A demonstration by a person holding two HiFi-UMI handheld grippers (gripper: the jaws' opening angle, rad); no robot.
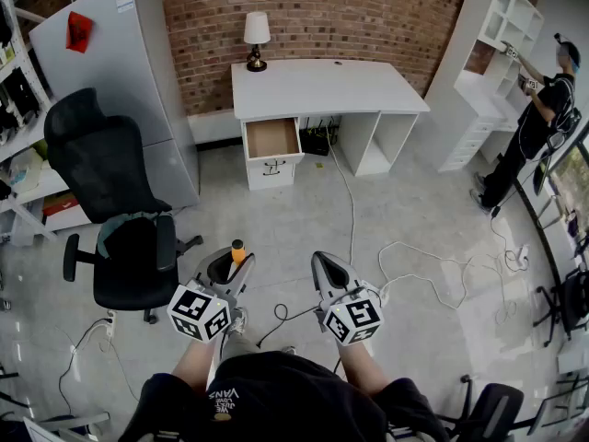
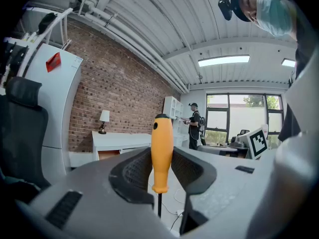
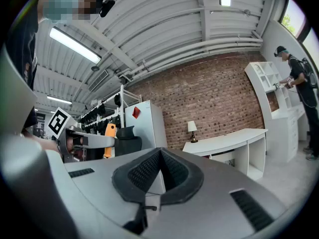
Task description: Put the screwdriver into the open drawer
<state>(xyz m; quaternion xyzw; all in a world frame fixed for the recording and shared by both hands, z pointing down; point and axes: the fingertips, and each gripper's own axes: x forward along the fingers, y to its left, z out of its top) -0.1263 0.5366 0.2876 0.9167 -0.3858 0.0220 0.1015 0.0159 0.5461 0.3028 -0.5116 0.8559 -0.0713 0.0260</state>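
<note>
Head view and both gripper views: screwdriver (image 2: 162, 151) held in left gripper (image 1: 228, 267), drawer (image 1: 271, 138) open across the room

Screwdriver. Orange handle, dark shaft. It stands upright between the left gripper's fingers (image 2: 132, 176), handle top up and shaft pointing down below the pads. Both pads press on the handle's lower half, and the upper half sticks out above them. In the head view its orange end shows just above the gripper.

Left gripper. Clamped on the screwdriver handle. It is held roughly level in front of the person, at the lower middle of the head view, with its marker cube toward the camera.

Right gripper (image 1: 322, 267). Just beside the left one and not touching it. Its own view shows the two pads meeting at their tips with nothing between them.

Drawer. Wooden inside, white front, pulled out from the unit under the left end of the desk (image 1: 322, 86). It is well apart from both grippers, with floor (image 1: 276, 219) between.

Desk. White, set against the brick wall (image 1: 313, 7). A lamp (image 1: 257, 37) stands at its back left corner.

Surroundings. A black chair (image 1: 120, 219) is at left, near the left gripper, with a grey fridge (image 1: 138, 72) behind it. White cables (image 1: 433, 265) lie looped on the floor at right. A person (image 1: 543, 118) stands at white shelves (image 1: 497, 26) in the far right corner.
</note>
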